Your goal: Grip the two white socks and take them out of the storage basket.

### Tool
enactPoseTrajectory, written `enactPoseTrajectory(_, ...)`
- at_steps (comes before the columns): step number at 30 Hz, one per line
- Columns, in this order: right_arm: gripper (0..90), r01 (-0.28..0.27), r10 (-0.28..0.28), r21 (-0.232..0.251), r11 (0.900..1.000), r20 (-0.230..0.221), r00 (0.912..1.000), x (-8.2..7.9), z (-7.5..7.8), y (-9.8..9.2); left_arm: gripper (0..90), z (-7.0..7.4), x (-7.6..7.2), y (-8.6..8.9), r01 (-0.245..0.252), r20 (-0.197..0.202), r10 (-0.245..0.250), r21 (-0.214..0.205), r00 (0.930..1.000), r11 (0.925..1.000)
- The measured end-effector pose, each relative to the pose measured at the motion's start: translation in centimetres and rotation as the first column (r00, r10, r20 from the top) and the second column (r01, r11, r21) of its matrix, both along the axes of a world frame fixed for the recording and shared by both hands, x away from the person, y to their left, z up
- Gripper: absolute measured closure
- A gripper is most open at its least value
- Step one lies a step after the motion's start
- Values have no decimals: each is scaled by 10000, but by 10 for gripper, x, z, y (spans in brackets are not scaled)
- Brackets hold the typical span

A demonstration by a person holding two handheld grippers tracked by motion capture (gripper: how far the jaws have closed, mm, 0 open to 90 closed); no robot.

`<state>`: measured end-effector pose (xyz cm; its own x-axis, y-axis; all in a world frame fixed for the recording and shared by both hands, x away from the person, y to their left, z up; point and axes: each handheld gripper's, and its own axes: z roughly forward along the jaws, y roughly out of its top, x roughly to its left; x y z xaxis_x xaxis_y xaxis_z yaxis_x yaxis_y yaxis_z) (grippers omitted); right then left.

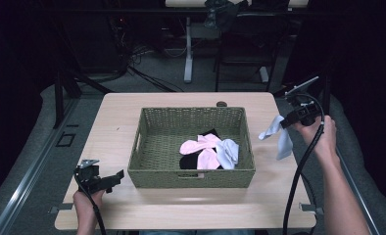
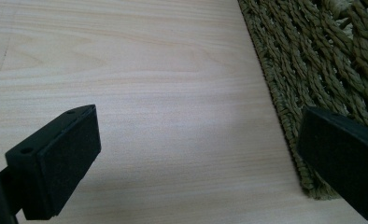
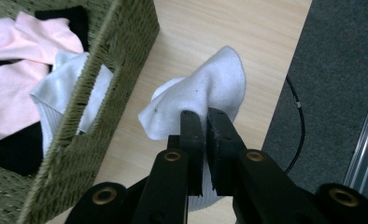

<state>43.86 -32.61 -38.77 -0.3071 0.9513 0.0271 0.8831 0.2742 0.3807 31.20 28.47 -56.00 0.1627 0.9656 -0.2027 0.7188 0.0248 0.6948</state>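
A white sock (image 1: 279, 135) is held above the table (image 1: 112, 122), clamped between the jaws of the right gripper (image 1: 285, 122), off the right side of the basket (image 1: 147, 174) and clear of it. In the high view the sock is seen hanging from the jaw tips in two lobes, one reaching left toward the basket's right wall, the other drooping lower over the table's right edge. In the right gripper view the jaws are drawn together on the sock (image 3: 205, 93), with cloth bunched above the tips of the gripper (image 3: 204, 122) and more hanging beneath them; the basket (image 3: 112, 65) stands just to the left, and the table (image 3: 229, 28) and grey floor (image 3: 341, 56) lie beyond.

Inside the basket a pile of socks is gathered toward the right front corner: pink socks (image 1: 201, 149), a white sock (image 1: 229, 152) against the right wall, and black socks (image 1: 188, 161) underneath. The same pile is seen over the wall in the right gripper view, pink (image 3: 14, 79) above white (image 3: 60, 93).

The left gripper (image 1: 117, 177) is held low near the table's front left, just beside the basket's front left corner. In the left gripper view its jaws are spread wide apart with bare table (image 2: 163, 93) between them, and the woven wall (image 2: 322, 60) lies by the right jaw. Nothing is held by it.
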Motion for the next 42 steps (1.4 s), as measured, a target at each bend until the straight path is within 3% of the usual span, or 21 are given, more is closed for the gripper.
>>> enactPoseTrajectory(8,859,149,-156,-236,9996,-279,9995,4,-22,0,3,0,0,0,24,1,-24,-30,10000,10000)
enactPoseTrajectory(18,859,139,-187,-515,9986,-943,9954,12,-65,7,3,0,0,0,25,-3,-25,-48,10000,10000)
enactPoseTrajectory(23,854,23,-72,-406,9992,-1224,9925,14,-76,9,3,0,0,0,19,10,-19,-42,10000,10000)
enactPoseTrajectory(26,799,102,-114,-100,9999,-1323,9911,13,-87,10,3,0,0,0,28,27,-28,-57,10000,10000)
enactPoseTrajectory(30,643,-163,159,-20,9999,-1338,9909,11,-83,7,3,0,0,1,49,-16,-49,-51,10000,10000)
enactPoseTrajectory(31,643,-163,159,-20,9999,-1338,9909,11,-83,7,3,0,0,1,55,-25,-55,-67,10000,10000)
enactPoseTrajectory(32,554,-151,165,124,9998,-1209,9925,9,-76,6,3,1,0,1,93,-90,-93,-61,9999,9999)
enactPoseTrajectory(35,463,-208,255,539,9983,-894,9957,5,-64,6,3,1,0,0,71,-7,-71,-90,10000,9999)
enactPoseTrajectory(38,370,-703,744,569,9959,-741,9945,1,-48,9,3,1,0,-1,62,-14,-62,-84,10000,9999)
enactPoseTrajectory(42,237,-967,991,639,9933,-356,9944,-4,-28,17,3,1,0,0,23,4,-23,-116,10000,9999)
